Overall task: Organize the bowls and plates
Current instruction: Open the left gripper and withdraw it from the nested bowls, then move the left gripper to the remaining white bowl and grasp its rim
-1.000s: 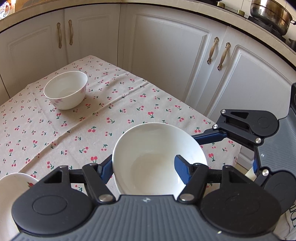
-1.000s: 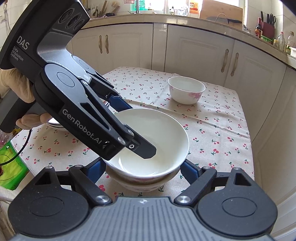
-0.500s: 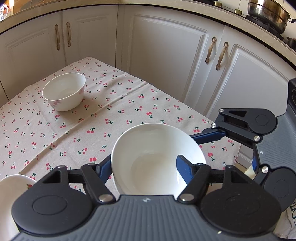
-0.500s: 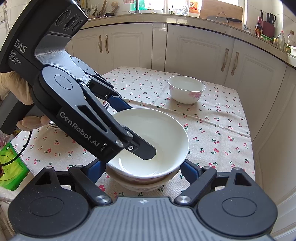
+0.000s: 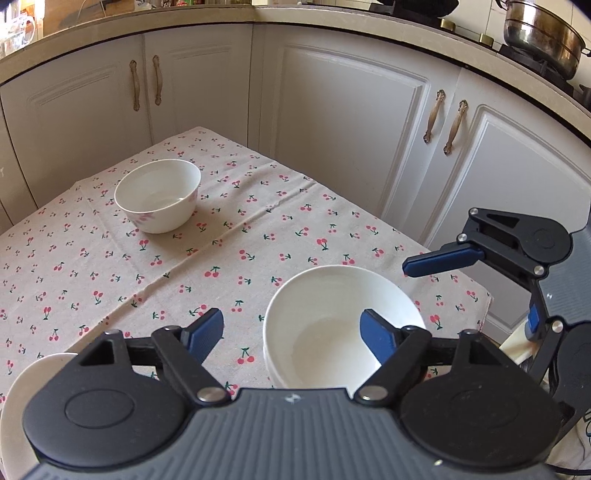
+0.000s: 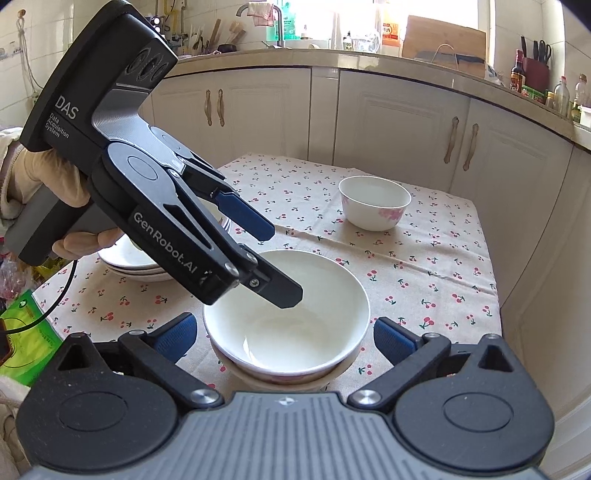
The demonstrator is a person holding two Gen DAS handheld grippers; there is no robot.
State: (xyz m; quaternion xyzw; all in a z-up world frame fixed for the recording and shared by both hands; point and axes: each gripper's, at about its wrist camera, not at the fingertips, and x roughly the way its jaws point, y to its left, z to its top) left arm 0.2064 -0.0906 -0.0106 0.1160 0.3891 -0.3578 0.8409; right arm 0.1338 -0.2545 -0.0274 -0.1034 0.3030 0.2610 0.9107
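Since the earlier frame both pairs of jaws have parted. The left gripper (image 5: 291,332), then clamped across the rim of the top bowl (image 5: 332,325), is opening: one blue finger (image 5: 380,341) sits inside the bowl at lower centre, the other (image 5: 205,332) stands off the rim over the cloth to the left, and no pad presses on the wall. The right gripper (image 6: 282,336) is opening too, its fingers now clear of the bowl on either side.

In the right wrist view the top bowl lies at lower centre, nested in a second bowl (image 6: 280,378) whose rim shows beneath it. The left gripper's black body slants in from the upper left, held by a gloved hand (image 6: 55,192), and covers part of the bowl and of the plate stack (image 6: 129,262) at centre left.

Farther off, a small flowered bowl (image 6: 373,203) stands alone on the cherry-print tablecloth (image 6: 424,277), well apart from both grippers, toward the upper right. White cabinet doors (image 6: 388,122) close the background. In the left wrist view a steel pot (image 5: 539,33) sits on the counter, upper right.
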